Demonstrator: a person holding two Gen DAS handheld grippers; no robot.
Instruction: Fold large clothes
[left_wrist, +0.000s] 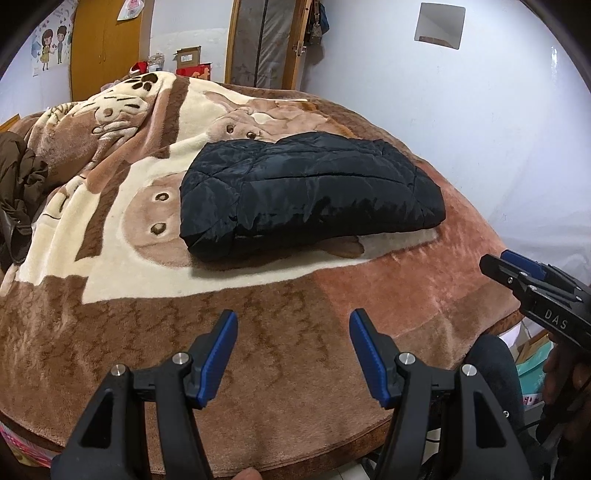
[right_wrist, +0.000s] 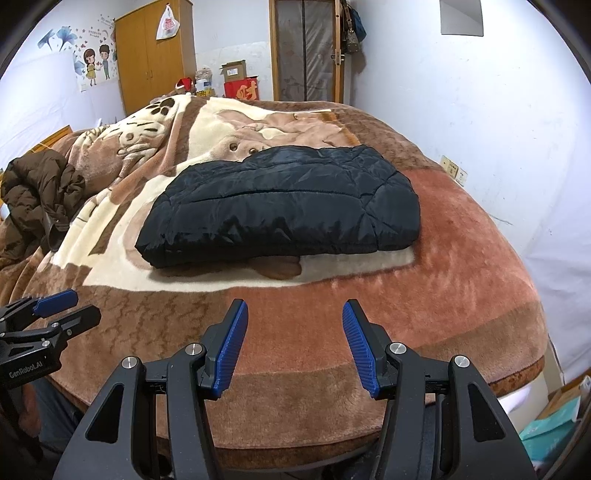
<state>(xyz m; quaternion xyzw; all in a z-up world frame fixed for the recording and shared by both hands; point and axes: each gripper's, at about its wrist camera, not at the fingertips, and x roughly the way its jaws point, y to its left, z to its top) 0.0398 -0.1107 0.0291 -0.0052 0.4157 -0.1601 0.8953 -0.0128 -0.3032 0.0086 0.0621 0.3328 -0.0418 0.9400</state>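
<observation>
- Two grippers are held low over the near edge of the bed: the left gripper (left_wrist: 293, 325) and the right gripper (right_wrist: 295, 314) each have jaws spread wide apart, with nothing between the ribbed blue pads.
- Neither gripper is touching any cloth; both are held well apart from the garment.
- A plush blanket (right_wrist: 461, 266) is spread over the bed, thick-piled, in brown, rust and cream, with a cartoon animal print; it is rumpled into loose folds on the far left.
- On the middle of the blanket the black jacket (right_wrist: 280, 206) is seen, lying flat as a compact, roughly rectangular bundle with rounded corners. Its shell is shiny, quilted and puffy, so some springing back may be expected.
- The fold of this jacket is judged to be finished, or very nearly so, since no sleeve or hem is seen sticking out.
- At the far left edge a brown puffer coat (right_wrist: 40, 192) is heaped and crumpled, unfolded; it is judged to be what is left of the task.
- Beyond the bed a wooden wardrobe (right_wrist: 155, 51), cardboard boxes and a door are seen against pale walls.
</observation>
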